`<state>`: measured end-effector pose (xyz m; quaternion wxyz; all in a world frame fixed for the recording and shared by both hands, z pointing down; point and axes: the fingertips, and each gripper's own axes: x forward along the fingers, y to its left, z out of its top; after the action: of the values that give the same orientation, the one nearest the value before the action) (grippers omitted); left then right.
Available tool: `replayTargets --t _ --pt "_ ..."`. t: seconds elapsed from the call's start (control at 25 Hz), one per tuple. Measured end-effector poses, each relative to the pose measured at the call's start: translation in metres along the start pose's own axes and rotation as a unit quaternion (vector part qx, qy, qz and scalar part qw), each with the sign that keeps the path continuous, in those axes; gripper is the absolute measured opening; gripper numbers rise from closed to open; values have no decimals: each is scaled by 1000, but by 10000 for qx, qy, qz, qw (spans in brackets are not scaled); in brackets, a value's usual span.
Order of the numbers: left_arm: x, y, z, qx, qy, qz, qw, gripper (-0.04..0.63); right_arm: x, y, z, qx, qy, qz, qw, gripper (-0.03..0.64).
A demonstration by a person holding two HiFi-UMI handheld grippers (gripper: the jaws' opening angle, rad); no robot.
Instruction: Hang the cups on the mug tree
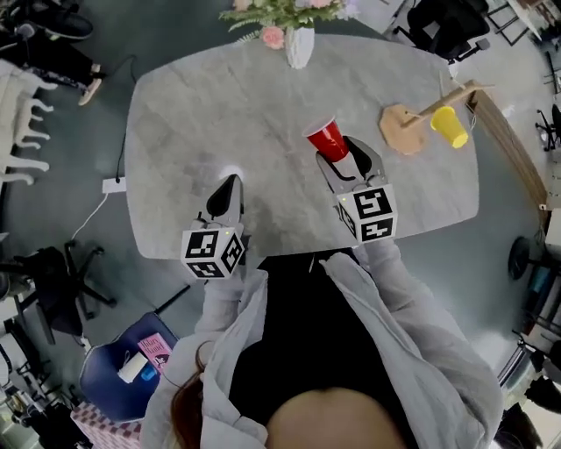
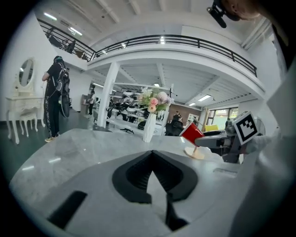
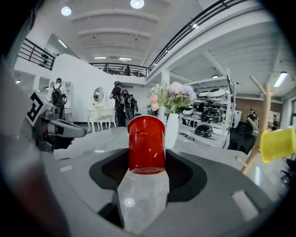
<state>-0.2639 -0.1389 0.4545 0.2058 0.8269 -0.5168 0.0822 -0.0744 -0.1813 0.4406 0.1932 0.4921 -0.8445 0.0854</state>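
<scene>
the right gripper (image 1: 338,151) pinched a red cup (image 1: 328,138) low on its body, one jaw on each side. the cup was clear of the grey table (image 1: 219,114), over its middle and a little to the right. in the right gripper view it stood nearly upright between the jaws, rim up. in the head view it leaned with its rim toward the far left. no view looked into its mouth, so what it held could not be told.

the left gripper (image 1: 230,186) hung over the near left part of the table. its jaws were pressed together at the tips, with nothing between them.

the mug tree (image 1: 403,129) stood on the far right of the table on a round wooden base, well apart from the red cup. a yellow cup (image 1: 449,126) hung on one of its pegs, to the right of the stem, clear of the tabletop. its inside did not show either.

a white vase (image 1: 299,46) stood at the far edge of the table, near the middle. it held a bunch of pink and pale flowers (image 1: 280,13) with green leaves, which spread wider than the vase.

grey sleeves (image 1: 412,307) ran from the near edge of the table back to the person.
</scene>
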Motion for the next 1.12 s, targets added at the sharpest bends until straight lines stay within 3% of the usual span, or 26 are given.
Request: replayTargets --t 0.28,0.56,0.84,1.12 --pt "46 -63 11 314 83 -862 9957 3 -64 -54 -14 334 -65 -772 9964 258" --pt "88 -142 7 575 290 -1592 9851 3 -127 -111 -37 590 -98 -1384 9886 258" --pt "121 -242 5 690 260 -1791 9811 3 -194 -178 -66 718 -183 -1502 9859 258" --pt "151 -320 5 797 186 -1778 9807 3 -234 -238 -83 676 -238 -1349 9883 258"
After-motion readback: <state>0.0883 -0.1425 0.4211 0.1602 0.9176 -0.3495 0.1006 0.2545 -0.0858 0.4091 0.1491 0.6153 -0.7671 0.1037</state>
